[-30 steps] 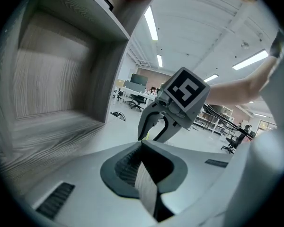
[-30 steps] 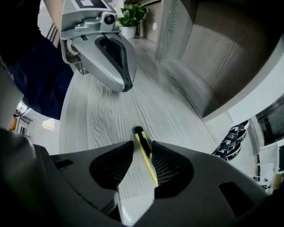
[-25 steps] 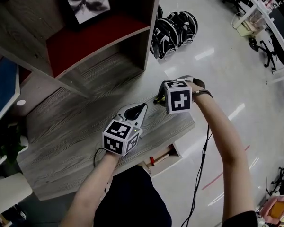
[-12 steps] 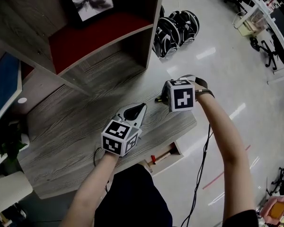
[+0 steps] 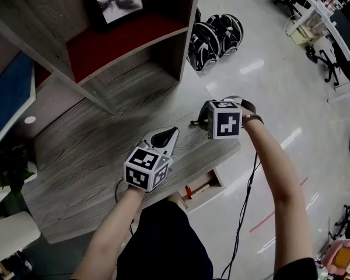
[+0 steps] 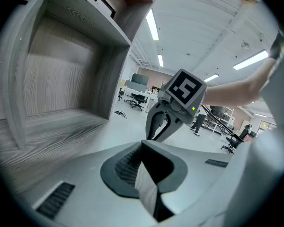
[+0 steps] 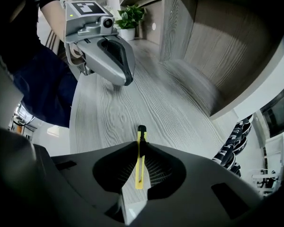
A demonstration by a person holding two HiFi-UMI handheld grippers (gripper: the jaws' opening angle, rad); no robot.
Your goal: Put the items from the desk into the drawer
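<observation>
My right gripper [image 7: 140, 167] is shut on a yellow utility knife [image 7: 140, 157] with a black tip, held lengthwise between the jaws and pointing out over the wood-grain desk [image 5: 93, 156]. In the head view the right gripper [image 5: 196, 122] hovers at the desk's right end, and the knife is hidden there. My left gripper [image 5: 170, 135] hangs over the desk's front part with its jaws closed together and nothing in them; it also shows from the right gripper view as the left gripper [image 7: 118, 63]. Under the desk's front edge the drawer [image 5: 214, 186] stands open with a red-handled item [image 5: 188, 192] inside.
A wooden shelf unit [image 5: 128, 69] with a red-lined compartment stands on the desk's back. Black-and-white helmets [image 5: 213, 37] lie on the shiny floor beyond the desk. A potted plant [image 7: 130, 15] sits at the desk's far left end. Cables hang from my right arm.
The right gripper with the knife has drifted very slightly to the right near the desk's end. The left gripper has stayed about where it was.
</observation>
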